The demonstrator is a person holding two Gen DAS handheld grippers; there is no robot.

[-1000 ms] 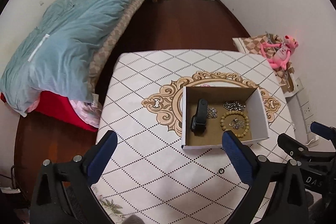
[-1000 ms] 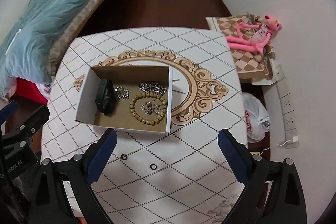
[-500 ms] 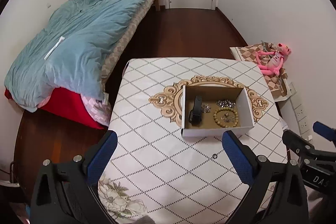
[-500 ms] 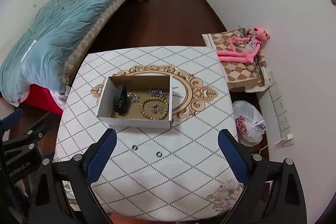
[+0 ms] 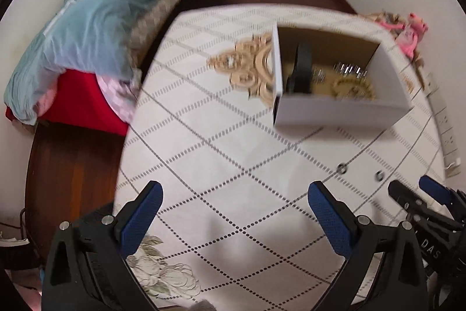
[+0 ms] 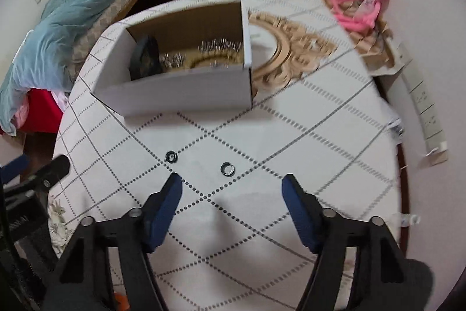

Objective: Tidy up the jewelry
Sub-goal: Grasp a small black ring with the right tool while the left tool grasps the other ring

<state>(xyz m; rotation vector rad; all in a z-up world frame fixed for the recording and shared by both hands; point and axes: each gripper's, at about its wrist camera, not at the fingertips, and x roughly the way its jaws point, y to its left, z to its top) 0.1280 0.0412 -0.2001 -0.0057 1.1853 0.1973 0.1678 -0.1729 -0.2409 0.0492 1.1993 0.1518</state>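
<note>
Rings, two small dark hoops, lie before spread, empty right gripper.

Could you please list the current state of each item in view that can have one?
Left hand-held gripper: open, empty, above the table.
Right hand-held gripper: open, empty, near the rings.
Box: open-topped, holding jewelry.
Black band: inside the box.
Bead bracelet: inside the box.
Two rings: loose on the table, outside the box.

Box contents motion-blurred; near wall hides bead bracelet lower part.
</note>
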